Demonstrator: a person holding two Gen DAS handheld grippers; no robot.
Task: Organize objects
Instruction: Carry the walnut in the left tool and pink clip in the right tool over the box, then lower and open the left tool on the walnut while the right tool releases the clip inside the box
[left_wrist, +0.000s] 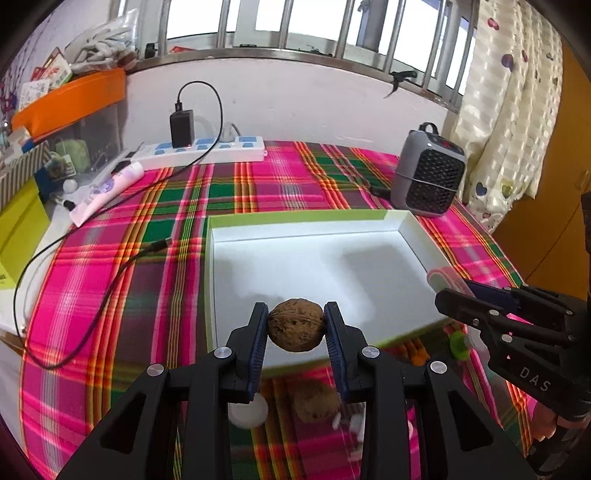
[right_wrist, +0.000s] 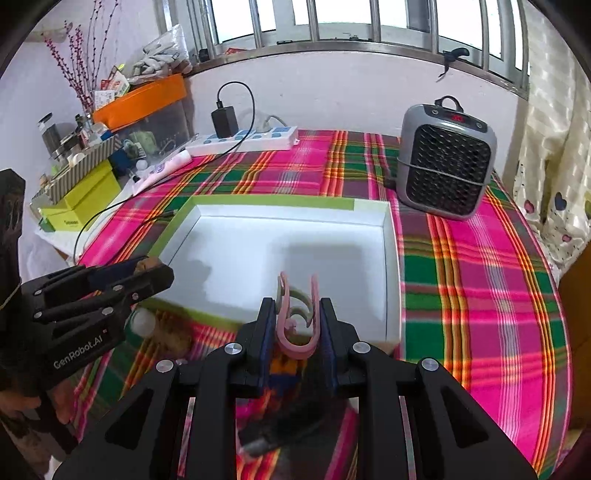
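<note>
A brown walnut (left_wrist: 295, 326) hangs over the near edge of the white box with a green rim (left_wrist: 295, 216), and my left gripper (left_wrist: 295, 309) is shut on it. At the box's near right corner my right gripper (right_wrist: 296, 302) is shut on a pink plastic clip (right_wrist: 295, 343) with a grey-green piece behind it. In the left wrist view the right gripper (left_wrist: 448, 295) comes in from the right with the clip's pink end (left_wrist: 441, 276) showing. The left gripper (right_wrist: 159, 271) with the walnut (right_wrist: 147, 264) shows at the left of the right wrist view. Nothing lies inside the box (right_wrist: 273, 201).
On the plaid cloth in front of the box lie a second walnut (left_wrist: 317, 404), a white round piece (left_wrist: 247, 410) and a green cap (left_wrist: 460, 343). A grey heater (right_wrist: 443, 162) stands behind the box at the right. A power strip (left_wrist: 207, 149), black cable (left_wrist: 110, 288) and tube (left_wrist: 107, 192) lie at the left.
</note>
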